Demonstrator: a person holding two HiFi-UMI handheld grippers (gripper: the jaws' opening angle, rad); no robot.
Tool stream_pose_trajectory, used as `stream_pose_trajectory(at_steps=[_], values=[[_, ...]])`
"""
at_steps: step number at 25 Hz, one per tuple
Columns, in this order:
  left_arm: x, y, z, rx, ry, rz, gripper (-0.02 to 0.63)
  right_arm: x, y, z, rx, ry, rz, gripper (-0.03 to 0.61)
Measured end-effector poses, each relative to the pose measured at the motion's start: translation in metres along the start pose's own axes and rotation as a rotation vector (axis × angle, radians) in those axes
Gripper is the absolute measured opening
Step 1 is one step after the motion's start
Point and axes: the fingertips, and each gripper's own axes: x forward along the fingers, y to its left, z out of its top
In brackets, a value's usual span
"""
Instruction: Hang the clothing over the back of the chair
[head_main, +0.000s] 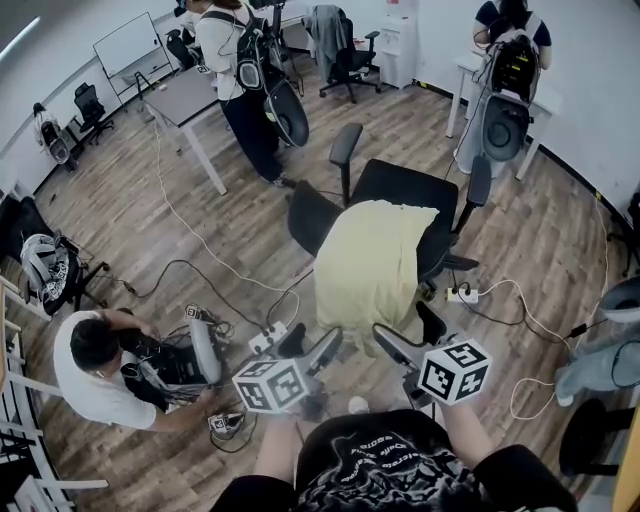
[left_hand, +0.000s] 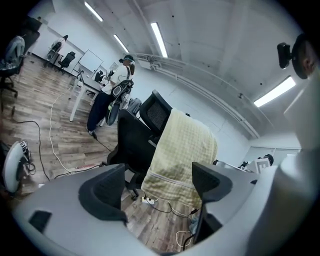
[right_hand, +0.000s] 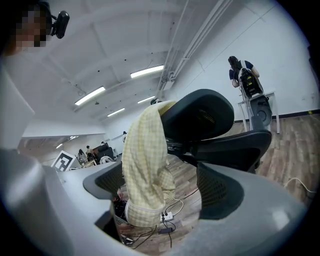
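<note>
A pale yellow checked garment (head_main: 368, 262) hangs draped over the back of a black office chair (head_main: 400, 192), reaching down toward the floor. It also shows in the left gripper view as the garment (left_hand: 182, 155) on the chair (left_hand: 132, 142), and in the right gripper view as the garment (right_hand: 145, 165) against the chair's headrest (right_hand: 200, 117). My left gripper (head_main: 312, 350) and right gripper (head_main: 397, 345) sit just in front of the hem, both open with nothing between the jaws. The cloth hangs apart from the fingers.
A white power strip (head_main: 462, 295) and trailing cables (head_main: 190, 265) lie on the wood floor around the chair. A person (head_main: 100, 370) crouches at the left by equipment. Others stand at a table (head_main: 190, 100) behind and at the right desk (head_main: 505, 90).
</note>
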Motion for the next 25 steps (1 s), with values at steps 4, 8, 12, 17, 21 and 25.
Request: stream_pose_trajectory(at_steps=[4,8,12,17,21,25], values=[[-0.009,-0.006,-0.001,0.016,0.0,-0.032,0.403,-0.005,0.0,-0.001,0.016,-0.005,0.006,0.456],[-0.011,-0.015,-0.012,0.025,0.047,-0.064,0.403,-0.01,-0.002,-0.002,0.021,-0.008,0.004,0.456],[-0.016,-0.023,-0.016,0.083,0.049,-0.053,0.403,-0.015,0.003,-0.004,-0.024,0.0,0.017,0.455],[-0.023,-0.044,-0.01,0.109,0.033,-0.049,0.402,-0.029,0.018,0.005,-0.006,-0.026,0.062,0.454],[-0.026,-0.062,-0.011,0.096,0.016,-0.069,0.402,-0.042,0.023,0.011,-0.105,-0.018,0.053,0.454],[-0.034,-0.078,-0.015,0.163,0.011,-0.066,0.402,-0.05,0.021,0.002,-0.177,0.04,0.061,0.453]])
